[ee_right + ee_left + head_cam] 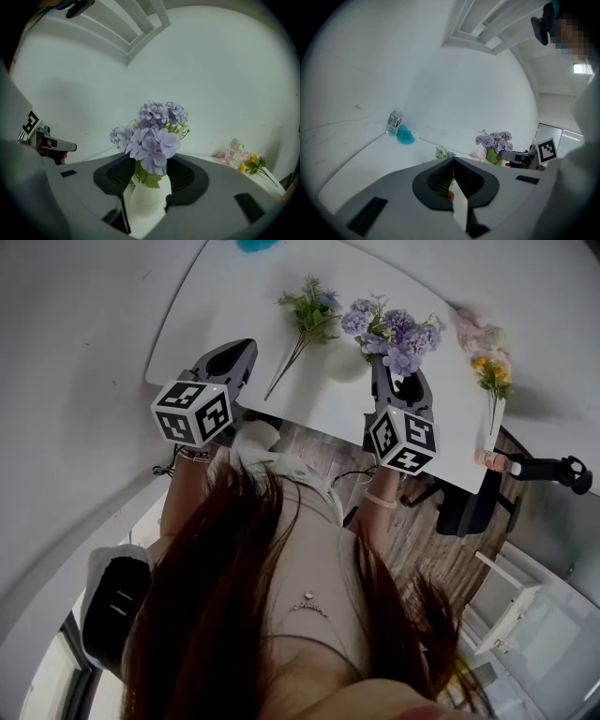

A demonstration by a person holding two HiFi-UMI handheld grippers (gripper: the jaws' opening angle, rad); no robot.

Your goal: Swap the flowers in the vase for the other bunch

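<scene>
Item: flower swap, opening step, nothing yet exchanged. White vase (146,199): upright on the white table (234,296), holding the lilac bunch (154,133). Replacement green-and-lavender bunch (309,310): lying flat on the table, left of the vase and apart from it, stem toward the person. Right gripper (398,381): jaws apart, levelled at the vase, which shows through the gap beneath the blooms; it appears to stand just ahead of the tips and not to be clasped. Left gripper (453,183): jaws together, empty, over the near left table edge. Yellow sprig (491,376): far right, not involved. Next move, as judged: bring the open jaws onto the lilac stems at the vase mouth, close, and draw straight upward so the light vase does not tip; the idle gripper could steady it.
</scene>
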